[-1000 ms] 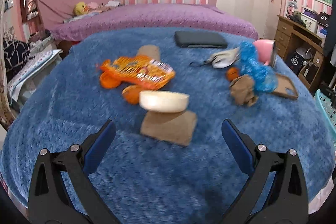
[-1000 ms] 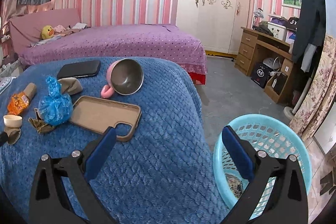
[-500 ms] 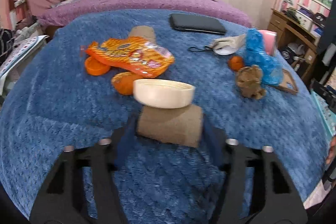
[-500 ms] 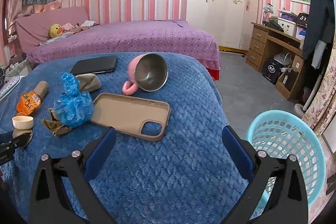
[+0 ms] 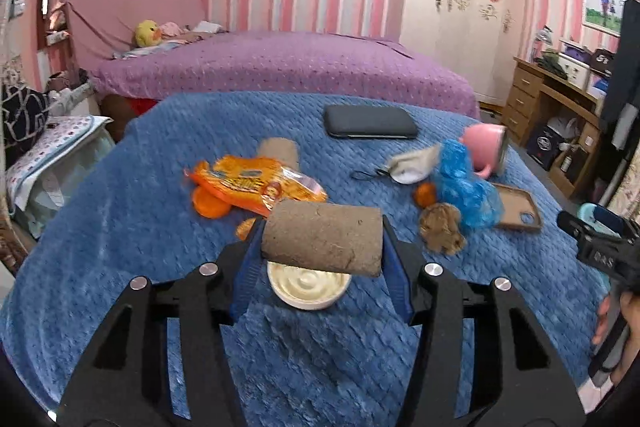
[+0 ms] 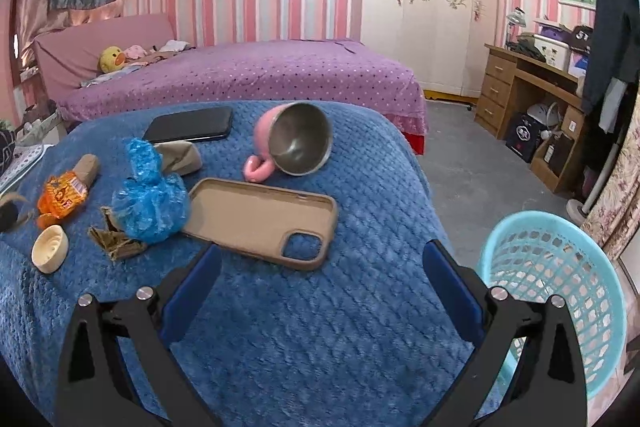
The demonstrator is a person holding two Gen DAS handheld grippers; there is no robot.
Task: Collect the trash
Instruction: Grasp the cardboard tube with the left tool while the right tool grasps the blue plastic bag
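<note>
My left gripper (image 5: 322, 247) is shut on a brown cardboard tube (image 5: 322, 237) and holds it lifted above the blue blanket, over a cream lid (image 5: 308, 285). Behind lie an orange snack bag (image 5: 256, 183), orange peels (image 5: 208, 205), a blue plastic bag (image 5: 466, 187), crumpled brown paper (image 5: 442, 227) and a second tube (image 5: 278, 149). My right gripper (image 6: 318, 263) is open and empty above the blanket near the phone case (image 6: 262, 221). The light-blue basket (image 6: 560, 307) stands on the floor at the right. The held tube (image 6: 10, 211) shows at the left edge of the right wrist view.
A pink mug (image 6: 294, 145) lies on its side beside a black phone (image 6: 190, 125). A face mask (image 5: 408, 165) lies near the blue bag. A purple bed (image 6: 248, 75) is behind the table, and a wooden desk (image 6: 532, 99) stands at the right.
My left gripper moved forward, closed on the cardboard tube and lifted it off the blanket; the cream lid stays below. My right gripper swung slightly left, staying open.
</note>
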